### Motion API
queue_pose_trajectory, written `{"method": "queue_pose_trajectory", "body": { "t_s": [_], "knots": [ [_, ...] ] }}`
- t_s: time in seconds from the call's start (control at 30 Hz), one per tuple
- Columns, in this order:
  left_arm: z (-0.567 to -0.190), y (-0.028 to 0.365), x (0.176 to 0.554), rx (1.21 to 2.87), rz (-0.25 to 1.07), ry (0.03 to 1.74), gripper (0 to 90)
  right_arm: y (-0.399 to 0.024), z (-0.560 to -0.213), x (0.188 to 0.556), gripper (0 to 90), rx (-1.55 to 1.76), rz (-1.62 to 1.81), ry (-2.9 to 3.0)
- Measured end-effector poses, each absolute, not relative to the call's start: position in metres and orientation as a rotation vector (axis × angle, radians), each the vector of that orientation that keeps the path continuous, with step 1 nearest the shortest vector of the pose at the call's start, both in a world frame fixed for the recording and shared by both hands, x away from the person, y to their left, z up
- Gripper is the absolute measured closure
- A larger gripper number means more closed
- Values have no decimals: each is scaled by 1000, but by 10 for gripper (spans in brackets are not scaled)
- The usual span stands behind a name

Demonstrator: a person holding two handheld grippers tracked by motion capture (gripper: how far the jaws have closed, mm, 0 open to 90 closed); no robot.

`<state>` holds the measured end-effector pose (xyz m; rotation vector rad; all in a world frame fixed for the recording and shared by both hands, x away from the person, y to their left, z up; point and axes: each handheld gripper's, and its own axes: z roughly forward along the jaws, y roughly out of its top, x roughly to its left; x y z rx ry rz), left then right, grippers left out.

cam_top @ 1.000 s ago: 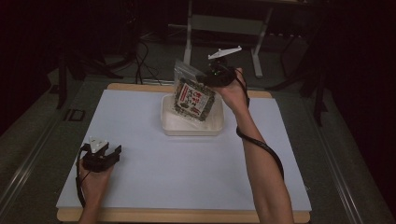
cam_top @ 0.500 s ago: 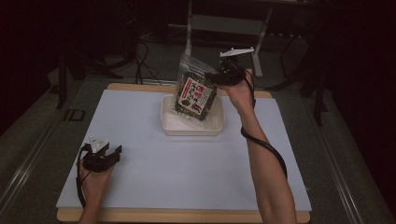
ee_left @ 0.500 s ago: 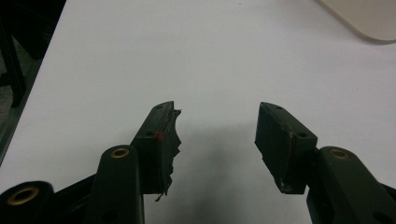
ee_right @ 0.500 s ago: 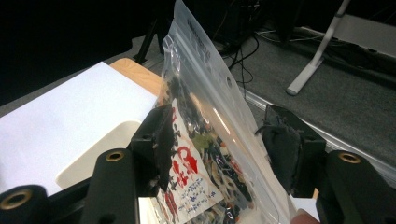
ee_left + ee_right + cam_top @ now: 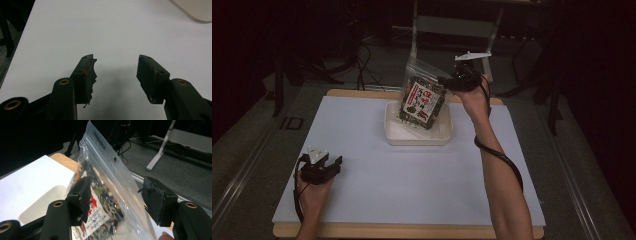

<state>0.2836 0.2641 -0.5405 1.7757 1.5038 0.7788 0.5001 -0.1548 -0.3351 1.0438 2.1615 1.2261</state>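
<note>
The right tool (image 5: 443,81) is raised over the far side of the table (image 5: 377,200), with a clear snack bag (image 5: 422,97) (red-and-white label, dark flakes inside) tilted above a shallow white tray (image 5: 397,138). In the right gripper view the bag (image 5: 105,195) lies between the spread jaws, its film against the left pad (image 5: 83,192) and apart from the right one, so the grip looks released. The left tool (image 5: 116,75) rests low on the near left of the white table (image 5: 120,32), jaws wide apart and holding nothing.
</note>
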Motion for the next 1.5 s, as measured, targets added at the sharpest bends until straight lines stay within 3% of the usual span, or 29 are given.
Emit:
{"method": "queue_pose_trajectory", "body": {
  "t_s": [1.0, 1.5],
  "knots": [
    [-540, 263, 283, 1770, 783, 1502, 480, -164, -355, 480, 424, 1022, 1270, 2239],
    [-541, 262, 283, 1778, 779, 1502, 480, -169, -374, 443, 450, 990, 1342, 2292]
  ]
}}
